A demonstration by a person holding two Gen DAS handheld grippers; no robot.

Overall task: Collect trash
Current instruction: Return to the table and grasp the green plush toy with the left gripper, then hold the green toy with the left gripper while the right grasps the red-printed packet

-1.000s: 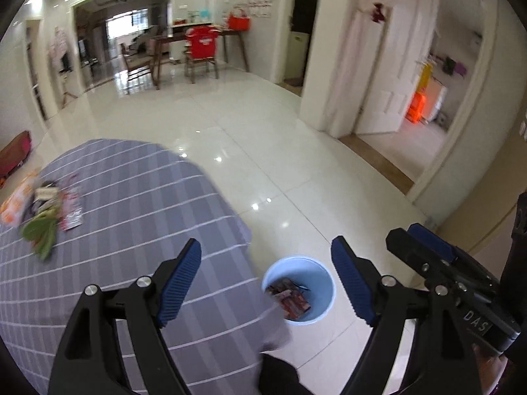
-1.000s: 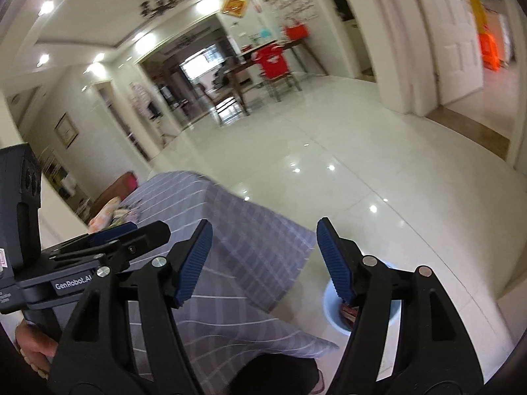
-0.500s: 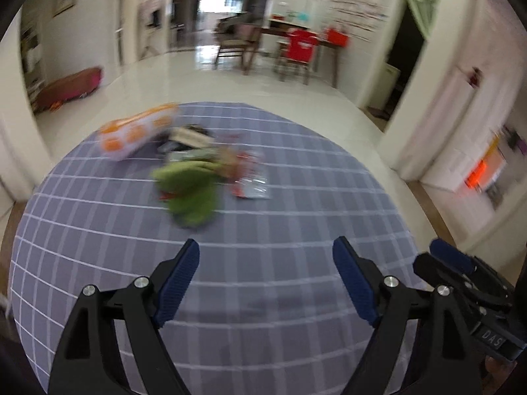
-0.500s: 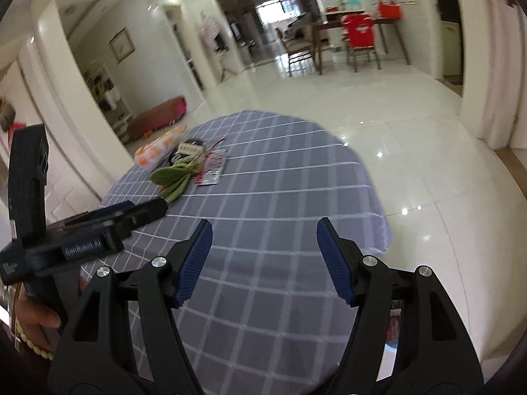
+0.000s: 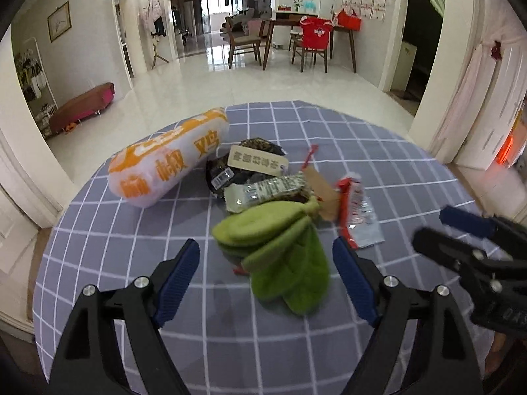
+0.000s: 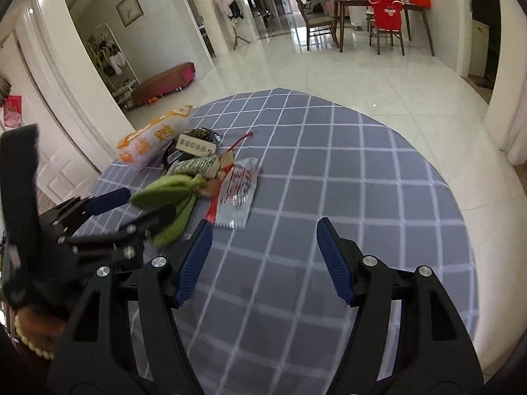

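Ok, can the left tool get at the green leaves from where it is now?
Probably yes: the left tool is open, the green leaves lie right ahead between its fingers, topmost on the pile, nothing over them.

The dark packet (image 5: 230,171) lies mostly hidden under the beige label (image 5: 257,162) and the silver wrapper (image 5: 270,191), so its print cannot be read. In the right wrist view the green leaves (image 6: 171,194) are partly covered by the left gripper (image 6: 138,207), whose fingers (image 6: 108,200) are blurred. The desk (image 5: 131,263) runs out of frame at the bottom.
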